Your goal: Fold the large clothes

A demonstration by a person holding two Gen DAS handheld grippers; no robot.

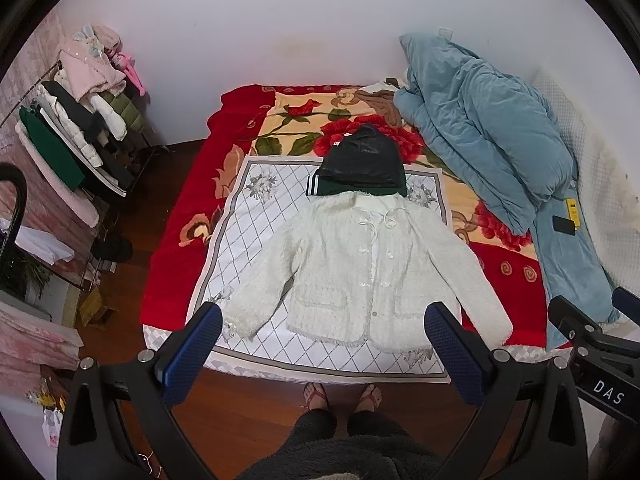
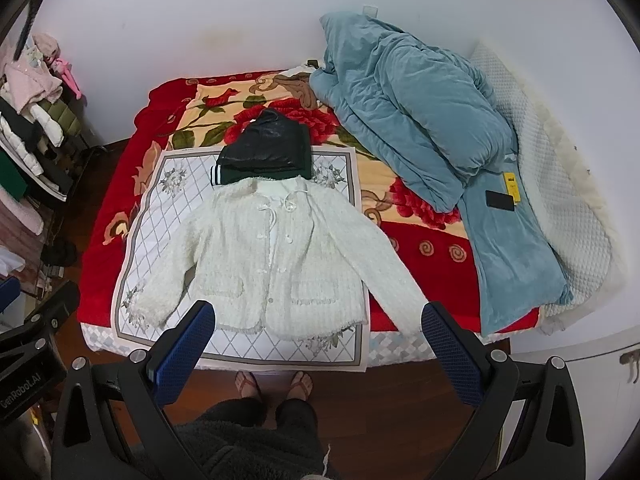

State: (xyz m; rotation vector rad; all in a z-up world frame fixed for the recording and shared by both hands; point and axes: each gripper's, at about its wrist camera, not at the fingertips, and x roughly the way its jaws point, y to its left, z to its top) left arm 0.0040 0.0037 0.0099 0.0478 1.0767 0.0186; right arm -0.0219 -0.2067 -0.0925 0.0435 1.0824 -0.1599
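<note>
A white fuzzy jacket (image 1: 360, 268) lies flat, front up, sleeves spread, on a white diamond-pattern cloth (image 1: 248, 216) on the bed; it also shows in the right wrist view (image 2: 272, 252). A folded black and green garment (image 1: 362, 164) sits just beyond its collar. My left gripper (image 1: 324, 344) is open and empty, held above the near bed edge. My right gripper (image 2: 320, 340) is open and empty, also above the near edge. The right gripper's body shows at the right of the left wrist view (image 1: 592, 336).
A red floral blanket (image 1: 180, 216) covers the bed. A bunched blue duvet (image 1: 488, 120) lies at the right with a black phone (image 1: 564, 225) on it. A rack of clothes (image 1: 80, 128) stands at the left. The person's feet (image 1: 340, 394) stand on the wooden floor.
</note>
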